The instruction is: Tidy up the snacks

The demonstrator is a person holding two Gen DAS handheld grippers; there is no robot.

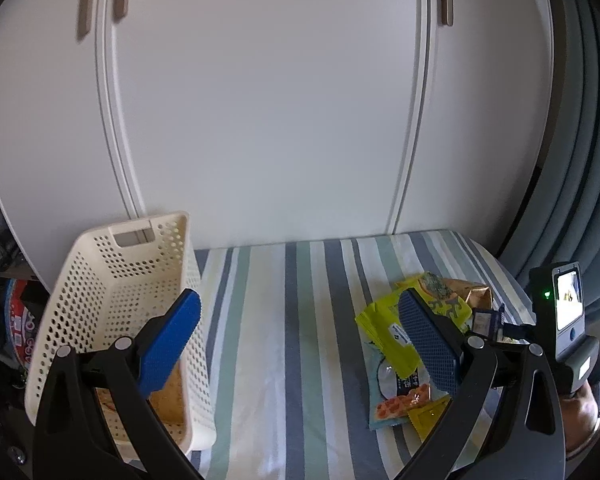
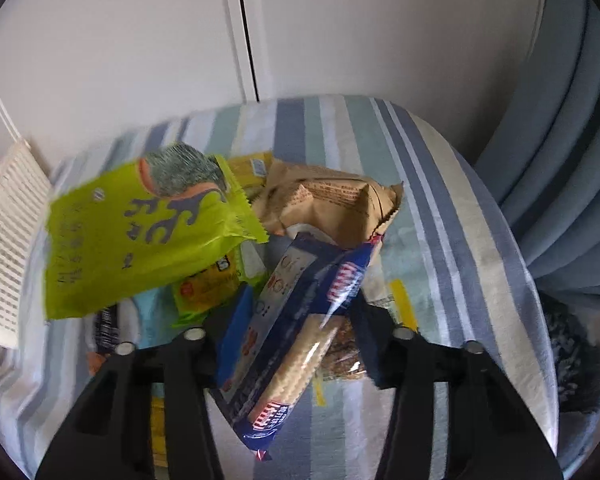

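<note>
Lying in a loose heap toward the right edge of the striped bench [image 2: 440, 208]: a lime-green snack bag [image 2: 140, 232], a tan paper-look packet [image 2: 332, 204] just behind it, a small yellow-orange packet [image 2: 208, 284] partly under the green bag, and a light-blue packet with orange print [image 1: 396, 400] at the near side of the heap. Being pinched between the two blue pads of the right gripper [image 2: 300, 332]: a dark-blue cracker pack [image 2: 296, 344], tilted, its clear window showing pale wafers, its lower end hanging toward the camera. Pressing on the pack from both sides, not fully together. Sitting beneath that pack, a grainy brown bar in clear wrap, only partly seen.

Hanging over the middle of the bench, the left gripper [image 1: 300, 340], pads spread wide and holding nothing; left pad overlapping the basket, right pad overlapping the heap. Standing at the left edge of the bench, a cream perforated basket [image 1: 100, 280], well apart from the heap, something tan lying on its floor, too blurred to name. Rising behind the bench's far edge, white cabinet doors [image 1: 260, 100]; draping past the right edge, a blue-grey curtain [image 2: 560, 140].
</note>
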